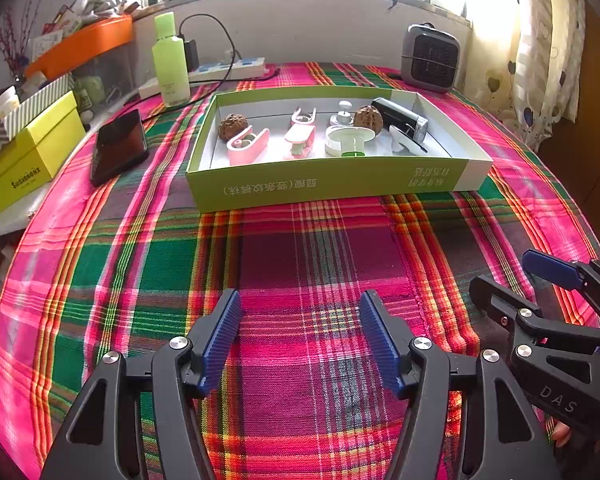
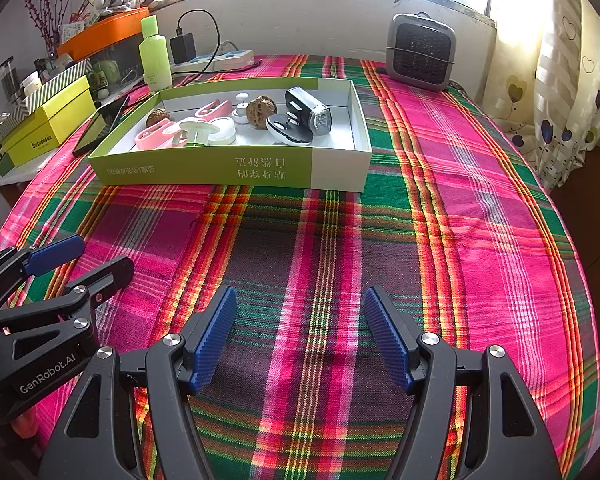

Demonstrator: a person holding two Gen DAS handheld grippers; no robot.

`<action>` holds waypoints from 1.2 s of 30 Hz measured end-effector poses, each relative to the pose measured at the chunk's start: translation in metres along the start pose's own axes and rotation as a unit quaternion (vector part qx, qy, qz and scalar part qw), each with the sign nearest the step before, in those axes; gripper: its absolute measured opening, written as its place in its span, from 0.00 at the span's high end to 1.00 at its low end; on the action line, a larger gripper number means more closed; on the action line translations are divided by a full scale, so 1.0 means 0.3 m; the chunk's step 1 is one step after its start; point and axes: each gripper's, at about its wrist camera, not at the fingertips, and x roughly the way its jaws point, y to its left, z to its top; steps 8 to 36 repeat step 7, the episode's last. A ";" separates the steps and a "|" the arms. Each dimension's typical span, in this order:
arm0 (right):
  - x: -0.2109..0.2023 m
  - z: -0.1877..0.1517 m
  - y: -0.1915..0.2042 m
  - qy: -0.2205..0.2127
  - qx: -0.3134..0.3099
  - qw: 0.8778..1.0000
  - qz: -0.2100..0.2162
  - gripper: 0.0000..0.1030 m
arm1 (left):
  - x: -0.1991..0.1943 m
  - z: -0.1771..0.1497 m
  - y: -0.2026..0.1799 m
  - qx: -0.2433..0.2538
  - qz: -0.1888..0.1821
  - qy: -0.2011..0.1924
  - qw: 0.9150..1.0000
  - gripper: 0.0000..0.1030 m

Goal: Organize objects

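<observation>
Green-sided box (image 1: 328,184) at 12 o'clock, holding walnuts, clips | left gripper (image 1: 300,340) wide, empty | right gripper (image 2: 300,336) wide, empty

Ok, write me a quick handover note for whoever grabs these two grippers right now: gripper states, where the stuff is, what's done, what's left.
Left gripper: open, nothing between its pads, hovering over the plaid tablecloth.
Right gripper: open and empty too, beside the left one.
Items: all in the green and white box: two walnuts, two pink clips, a white and green round piece, a small white knob, a black and silver gadget, a white and black clip.
Done: small items appear gathered in the box.
Left: no loose small items on the cloth. The phone and green bottle sit outside; unclear whether they belong to the job.
</observation>
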 end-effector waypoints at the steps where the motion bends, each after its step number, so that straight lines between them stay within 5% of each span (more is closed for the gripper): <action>1: 0.000 0.000 0.000 0.000 0.000 1.000 0.000 0.35 | 0.000 0.000 0.000 0.000 0.000 0.000 1.000 0.40; 36: 0.000 0.000 0.000 0.000 0.000 1.000 0.000 0.35 | 0.000 0.000 0.000 0.000 0.000 0.000 1.000 0.40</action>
